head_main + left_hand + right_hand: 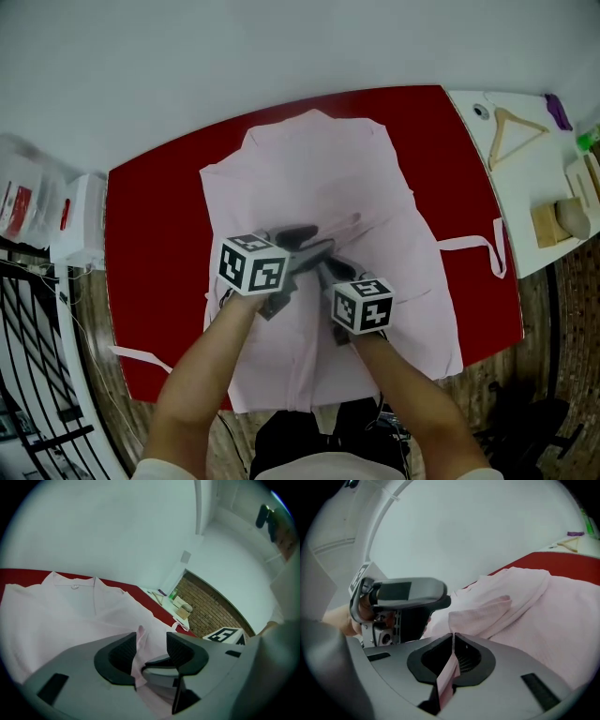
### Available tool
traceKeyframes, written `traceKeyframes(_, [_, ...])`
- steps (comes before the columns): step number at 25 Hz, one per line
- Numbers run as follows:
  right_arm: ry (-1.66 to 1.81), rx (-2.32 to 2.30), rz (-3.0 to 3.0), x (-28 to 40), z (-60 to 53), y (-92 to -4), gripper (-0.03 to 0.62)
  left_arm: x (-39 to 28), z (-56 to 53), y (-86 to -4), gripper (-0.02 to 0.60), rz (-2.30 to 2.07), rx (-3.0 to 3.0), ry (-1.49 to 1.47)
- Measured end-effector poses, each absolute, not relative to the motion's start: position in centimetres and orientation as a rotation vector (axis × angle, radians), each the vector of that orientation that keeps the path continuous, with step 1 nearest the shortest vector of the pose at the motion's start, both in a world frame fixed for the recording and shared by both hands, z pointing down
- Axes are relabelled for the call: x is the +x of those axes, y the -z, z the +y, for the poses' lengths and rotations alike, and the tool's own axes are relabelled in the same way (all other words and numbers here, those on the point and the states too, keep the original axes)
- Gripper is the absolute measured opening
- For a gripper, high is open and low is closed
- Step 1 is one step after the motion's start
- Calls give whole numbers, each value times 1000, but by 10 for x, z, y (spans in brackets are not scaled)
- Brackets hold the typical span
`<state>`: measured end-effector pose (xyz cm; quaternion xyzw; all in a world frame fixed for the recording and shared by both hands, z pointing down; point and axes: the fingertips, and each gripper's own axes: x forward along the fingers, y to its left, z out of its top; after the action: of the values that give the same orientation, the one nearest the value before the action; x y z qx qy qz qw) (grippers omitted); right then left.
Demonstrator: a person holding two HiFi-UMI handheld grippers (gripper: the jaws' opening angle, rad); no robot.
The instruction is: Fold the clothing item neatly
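Pink garment (319,178) — pinched by right gripper (453,635), slack within spread left gripper (152,640).

No legible text, brand, number or sign found. The left gripper's (151,651) cube (251,264) and the right gripper's (453,637) cube (363,302) carry only black-and-white square marker patterns, no characters. Red print on the white packages (28,202) is too small to read.
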<state>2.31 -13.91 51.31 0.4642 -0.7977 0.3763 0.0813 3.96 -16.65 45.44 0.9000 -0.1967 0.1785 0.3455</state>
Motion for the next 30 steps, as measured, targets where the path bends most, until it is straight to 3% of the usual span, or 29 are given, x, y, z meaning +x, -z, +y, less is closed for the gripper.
traceKeyframes(7, [-1338,1415,-2347,30,-128,-514,25,-58,-163,-488,179,-715,2232,-549])
traceKeyframes(10, [-1401,1401,-2329,34,-117,-515,25,-101,-165,-507,151,-817,2124,-551])
traceKeyframes(20, [-1381,1219,-2304,49,-79,-509,25,-199,-176,-545,106,-1058,1788,-417])
traceKeyframes(25, [-1242,1060,-2389,31,-86,-484,25,-227,-174,-552,63,-1099,1776,-425])
traceKeyframes(30, [-1216,1201,-2281,51,-140,-504,24,-231,-173,-553,54,-1082,1775,-423])
